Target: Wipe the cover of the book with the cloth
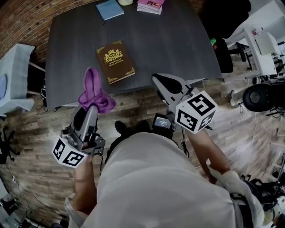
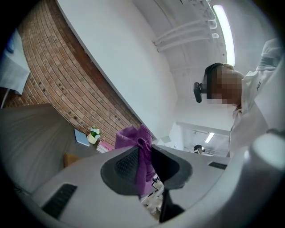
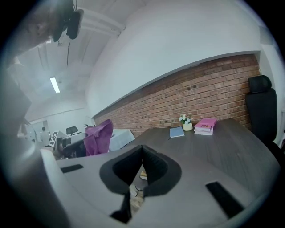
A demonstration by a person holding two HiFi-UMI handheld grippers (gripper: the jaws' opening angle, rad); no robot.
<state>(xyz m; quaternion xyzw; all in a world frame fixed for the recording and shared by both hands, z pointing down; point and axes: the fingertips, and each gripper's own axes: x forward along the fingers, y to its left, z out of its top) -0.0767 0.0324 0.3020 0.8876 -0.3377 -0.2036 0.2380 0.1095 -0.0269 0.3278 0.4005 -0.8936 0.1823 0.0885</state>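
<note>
A brown book [image 1: 116, 61] with gold ornament lies flat on the dark grey table [image 1: 178, 40], near its front edge. My left gripper [image 1: 91, 107] hovers just off that edge, to the left of the book. It is shut on a purple cloth [image 1: 94, 93], which bunches up above the jaws. In the left gripper view the cloth [image 2: 141, 156] is pinched between the dark pads [image 2: 124, 165], and the book [image 2: 70, 159] shows as a brown corner. My right gripper [image 1: 162, 82] is at the table's front edge, right of the book, shut with nothing in it [image 3: 142, 167]. From there the cloth [image 3: 99, 138] shows at the left.
At the table's far edge lie a blue notebook [image 1: 109, 9], a small flower pot [image 3: 186, 124] and a stack of pink books [image 1: 150, 5]. A black chair [image 1: 225, 53] stands at the right side. A pale side table [image 1: 15, 75] is at the left. The floor is wood.
</note>
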